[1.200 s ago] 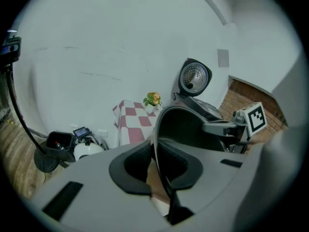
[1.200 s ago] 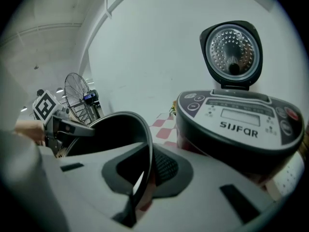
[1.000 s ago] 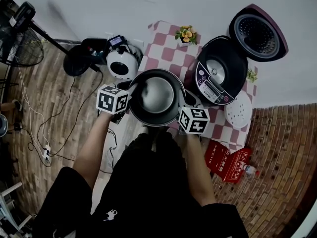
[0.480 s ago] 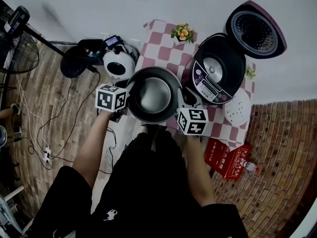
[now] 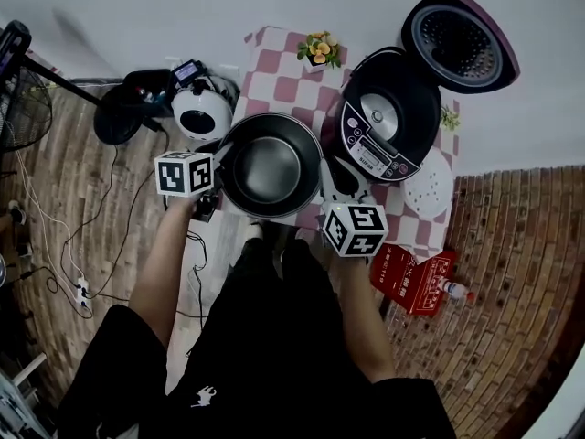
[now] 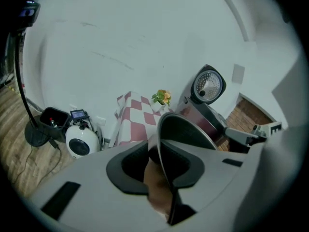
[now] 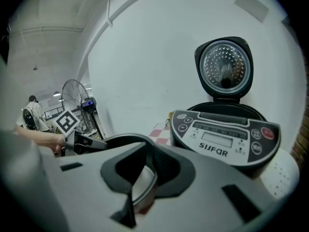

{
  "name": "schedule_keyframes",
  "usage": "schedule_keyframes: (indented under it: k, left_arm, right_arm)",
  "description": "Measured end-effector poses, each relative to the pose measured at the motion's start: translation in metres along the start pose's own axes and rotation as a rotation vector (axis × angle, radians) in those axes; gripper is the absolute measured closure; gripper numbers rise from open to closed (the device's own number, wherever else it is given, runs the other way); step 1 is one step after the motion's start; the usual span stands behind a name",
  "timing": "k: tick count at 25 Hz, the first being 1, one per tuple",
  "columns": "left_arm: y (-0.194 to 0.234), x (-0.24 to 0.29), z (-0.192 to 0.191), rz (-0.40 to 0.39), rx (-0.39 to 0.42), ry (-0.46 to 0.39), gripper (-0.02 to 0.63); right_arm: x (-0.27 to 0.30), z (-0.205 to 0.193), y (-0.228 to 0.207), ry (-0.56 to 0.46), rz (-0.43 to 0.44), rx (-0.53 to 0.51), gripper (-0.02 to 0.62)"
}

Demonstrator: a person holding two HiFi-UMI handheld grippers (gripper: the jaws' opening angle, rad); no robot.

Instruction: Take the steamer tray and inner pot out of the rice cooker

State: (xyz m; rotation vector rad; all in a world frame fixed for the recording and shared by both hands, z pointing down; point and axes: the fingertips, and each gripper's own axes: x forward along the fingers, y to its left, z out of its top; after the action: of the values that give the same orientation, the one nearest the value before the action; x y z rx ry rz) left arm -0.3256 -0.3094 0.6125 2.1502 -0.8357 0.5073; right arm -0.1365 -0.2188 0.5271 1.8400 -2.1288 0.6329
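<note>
The dark metal inner pot (image 5: 270, 165) sits at the near left corner of the checkered table (image 5: 283, 62), outside the open rice cooker (image 5: 384, 122). My left gripper (image 5: 219, 158) is at the pot's left rim and my right gripper (image 5: 322, 192) at its near right rim. In the left gripper view the rim (image 6: 186, 134) runs between the jaws with a gap beside it; those jaws have just been opening. In the right gripper view the rim (image 7: 120, 140) also lies loosely between the jaws (image 7: 145, 173), which have closed slightly. The white steamer tray (image 5: 428, 188) lies right of the cooker.
The cooker's lid (image 5: 462, 39) stands open at the back. A small flower pot (image 5: 318, 48) is at the table's far edge. A white round appliance (image 5: 203, 112) and cables lie on the floor to the left, a red box (image 5: 411, 282) to the right.
The pot looks slightly lower. The right gripper's marker cube has drawn back a little from the pot's rim. The head view has shifted.
</note>
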Motion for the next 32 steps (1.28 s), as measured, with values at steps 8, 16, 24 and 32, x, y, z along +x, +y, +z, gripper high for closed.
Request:
schedule_keyframes:
  k: [8, 16, 24, 32]
  left_arm:
    - [-0.014, -0.032, 0.009, 0.000, -0.014, -0.127, 0.417]
    - [-0.056, -0.081, 0.015, 0.122, 0.134, -0.242, 0.501]
    - [-0.153, -0.098, 0.005, 0.089, 0.195, -0.331, 0.581]
    - [-0.240, -0.112, -0.017, 0.059, 0.267, -0.402, 0.601]
  right_arm:
    - [-0.022, 0.012, 0.007, -0.035, 0.090, -0.018, 0.579]
    - [-0.067, 0.028, 0.004, -0.087, 0.208, -0.107, 0.592]
    - [-0.142, 0.030, -0.043, -0.148, 0.187, -0.084, 0.594]
    - [-0.211, 0.023, -0.085, -0.196, 0.143, -0.061, 0.594]
